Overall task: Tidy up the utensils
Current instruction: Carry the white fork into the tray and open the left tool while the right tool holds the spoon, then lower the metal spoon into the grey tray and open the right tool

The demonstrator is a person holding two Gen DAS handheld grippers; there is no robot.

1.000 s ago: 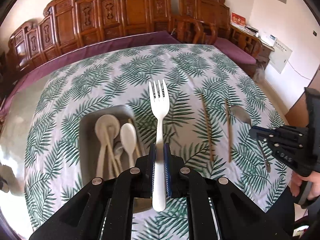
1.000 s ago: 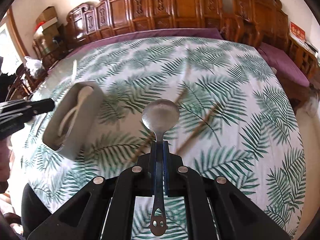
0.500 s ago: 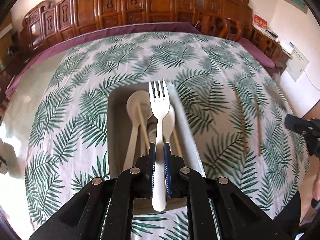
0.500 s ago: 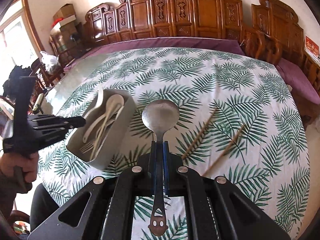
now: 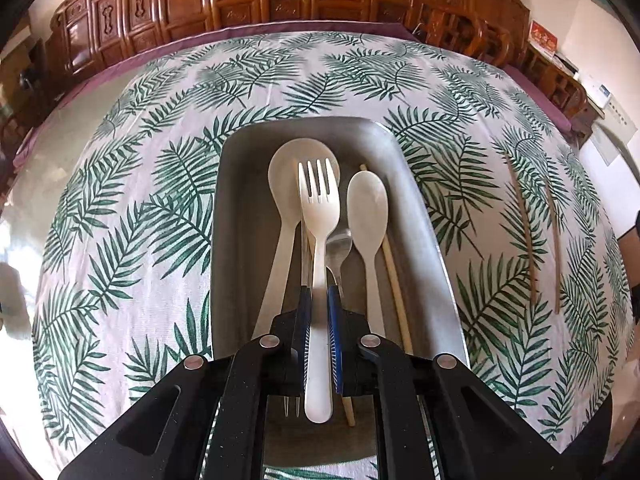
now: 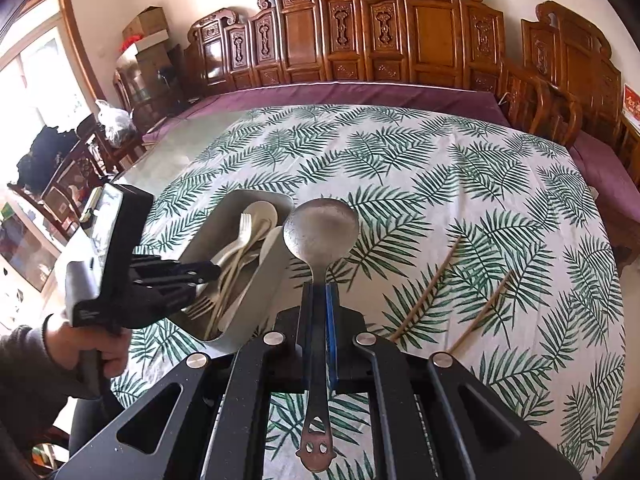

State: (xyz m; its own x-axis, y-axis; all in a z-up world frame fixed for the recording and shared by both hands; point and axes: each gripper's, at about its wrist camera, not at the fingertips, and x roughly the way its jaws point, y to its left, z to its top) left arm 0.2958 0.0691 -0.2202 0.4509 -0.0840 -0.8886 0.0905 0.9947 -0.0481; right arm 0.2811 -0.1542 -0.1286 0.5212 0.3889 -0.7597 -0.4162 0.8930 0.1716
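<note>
The left gripper point(image 5: 317, 308) was clamped on the handle of a cream plastic fork point(image 5: 319, 216) hanging over the metal tray point(image 5: 424, 216) at frame centre; it looked light, slightly flexible and slick. The right gripper point(image 6: 319, 296) pinched a stiff, heavier metal spoon point(image 6: 321, 228) mid-handle, above the counter point(image 6: 400, 160) beside the tray.

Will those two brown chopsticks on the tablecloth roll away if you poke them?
The chopsticks look thin and long, so a sideways poke probably rolls them a bit. The tablecloth seems soft, likely stopping them soon. They appear light and stiff.
</note>
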